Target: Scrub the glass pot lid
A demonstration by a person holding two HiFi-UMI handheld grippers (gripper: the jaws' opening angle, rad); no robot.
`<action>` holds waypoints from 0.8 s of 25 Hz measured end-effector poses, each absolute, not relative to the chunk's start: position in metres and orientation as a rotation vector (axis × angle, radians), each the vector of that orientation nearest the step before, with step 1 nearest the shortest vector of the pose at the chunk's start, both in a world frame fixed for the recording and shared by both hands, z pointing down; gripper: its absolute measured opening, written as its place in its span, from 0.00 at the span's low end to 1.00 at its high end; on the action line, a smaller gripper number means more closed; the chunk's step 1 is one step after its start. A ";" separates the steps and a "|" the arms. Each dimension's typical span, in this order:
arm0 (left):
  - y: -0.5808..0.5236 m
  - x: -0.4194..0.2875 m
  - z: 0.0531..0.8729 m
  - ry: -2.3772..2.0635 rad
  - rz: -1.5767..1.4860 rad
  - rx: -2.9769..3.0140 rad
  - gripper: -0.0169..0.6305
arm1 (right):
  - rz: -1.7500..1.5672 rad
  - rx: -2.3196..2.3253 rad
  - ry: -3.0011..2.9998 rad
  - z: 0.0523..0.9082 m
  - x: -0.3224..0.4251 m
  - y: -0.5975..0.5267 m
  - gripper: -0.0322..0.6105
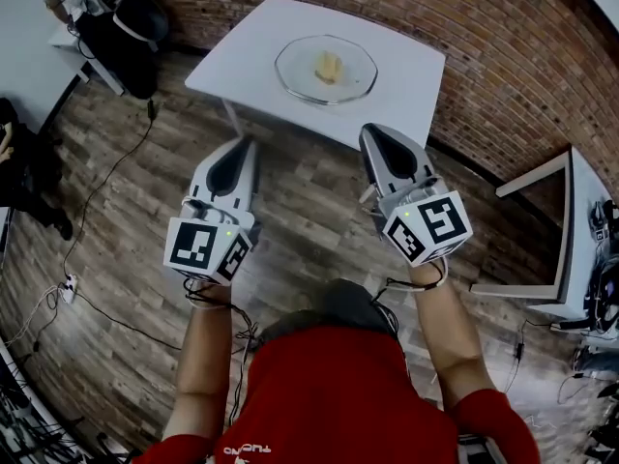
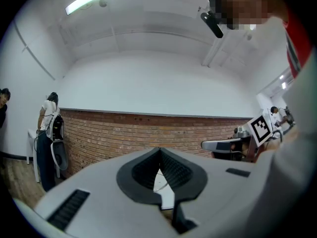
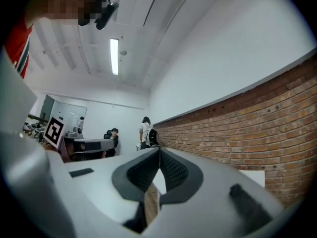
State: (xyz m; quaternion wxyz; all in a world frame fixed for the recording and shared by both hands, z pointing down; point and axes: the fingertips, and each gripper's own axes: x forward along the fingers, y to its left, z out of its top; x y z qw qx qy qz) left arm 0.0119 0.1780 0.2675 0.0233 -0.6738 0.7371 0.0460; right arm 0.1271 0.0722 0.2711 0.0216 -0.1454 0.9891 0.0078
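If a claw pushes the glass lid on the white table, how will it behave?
The glass lid looks rigid and smooth, so it would probably slide on the white table. Being glass, it is likely fragile.

Operator wears a red short-sleeved shirt (image 1: 329, 394) with white lettering at its near hem, not legible. Left tongs (image 1: 247, 143) and right tongs (image 1: 370, 131) are light grey tapered shells, each with a black teardrop recess on top. The inner pads (image 2: 173, 170) are black and ribbed. Each unit carries a white cube of black square markers: left cube (image 1: 208, 249), right cube (image 1: 430, 225). The right cube shows a small green light. Thin black cables (image 1: 242, 329) trail from the grips.
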 end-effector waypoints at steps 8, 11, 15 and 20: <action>0.150 -0.038 0.276 2.299 0.131 -2.071 0.05 | 0.052 -0.455 3.069 0.280 0.080 0.036 0.10; 0.126 -0.059 0.277 2.300 0.129 -2.066 0.05 | 0.090 -0.460 3.069 0.282 0.059 0.011 0.10; 0.081 -0.090 0.277 2.297 0.114 -2.057 0.05 | 0.094 -0.495 3.062 0.288 0.033 -0.038 0.10; 0.024 -0.129 0.281 2.295 0.097 -2.066 0.05 | 0.066 -0.565 3.070 0.299 0.000 -0.097 0.10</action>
